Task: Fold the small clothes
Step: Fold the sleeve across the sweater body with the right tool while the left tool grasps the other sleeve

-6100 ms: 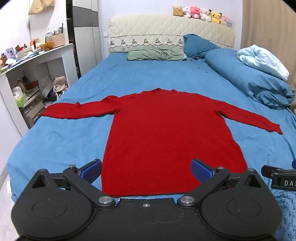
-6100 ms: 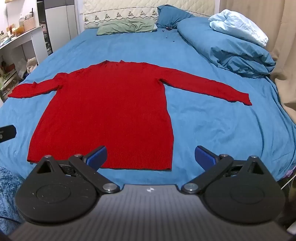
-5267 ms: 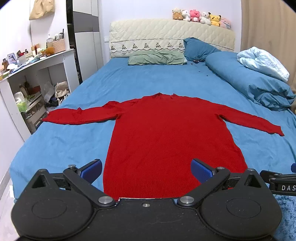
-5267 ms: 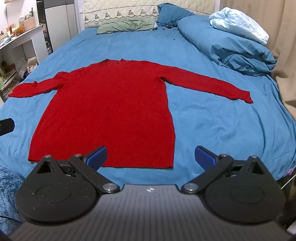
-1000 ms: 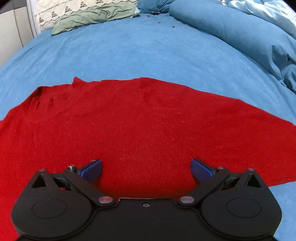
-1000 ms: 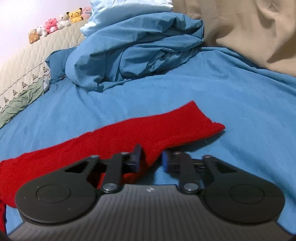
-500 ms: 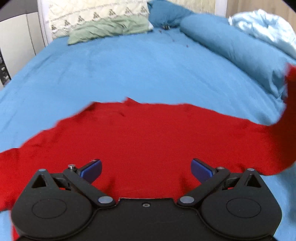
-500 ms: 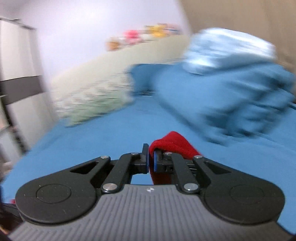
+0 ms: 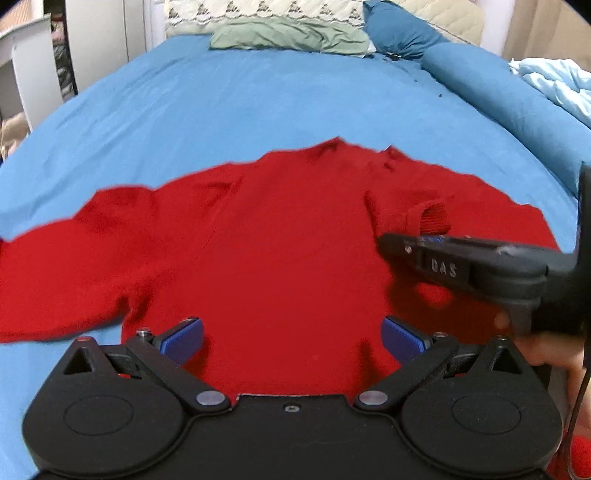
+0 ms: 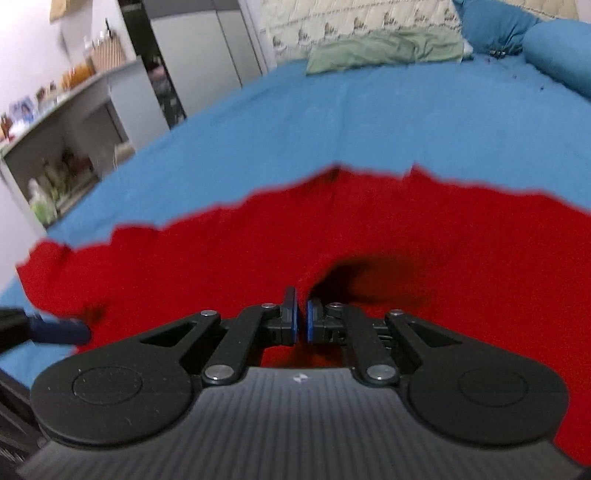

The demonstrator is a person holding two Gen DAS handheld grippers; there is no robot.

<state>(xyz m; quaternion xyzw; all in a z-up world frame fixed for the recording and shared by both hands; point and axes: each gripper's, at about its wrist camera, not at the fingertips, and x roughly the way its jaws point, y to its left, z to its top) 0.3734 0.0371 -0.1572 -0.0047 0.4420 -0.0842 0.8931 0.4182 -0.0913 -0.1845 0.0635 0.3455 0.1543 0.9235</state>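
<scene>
A red sweater [image 9: 277, 240] lies flat on the blue bed [image 9: 258, 92], with its left sleeve [image 9: 74, 251] stretched out. The right sleeve is folded over the chest, and its ribbed cuff [image 9: 432, 219] stands up at the tip of my right gripper [image 9: 391, 245]. In the right wrist view the right gripper [image 10: 301, 323] has its blue pads [image 10: 291, 321] almost together with red sleeve fabric pinched between them; the jaws are just starting to open. My left gripper [image 9: 291, 334] hovers open over the sweater's body [image 10: 406, 236], with nothing between its fingers.
A green pillow [image 9: 288, 37] and a blue pillow [image 9: 399, 29] lie at the headboard. A rolled blue duvet [image 9: 498, 92] runs along the bed's right side. A white desk with cluttered shelves [image 10: 74, 122] stands to the left of the bed. A person's hand [image 9: 546, 350] holds the right gripper.
The right gripper closed on the right sleeve's end, lifted it and swung it left over the sweater's chest. The left gripper drew back, so more of the sweater and its left sleeve show.
</scene>
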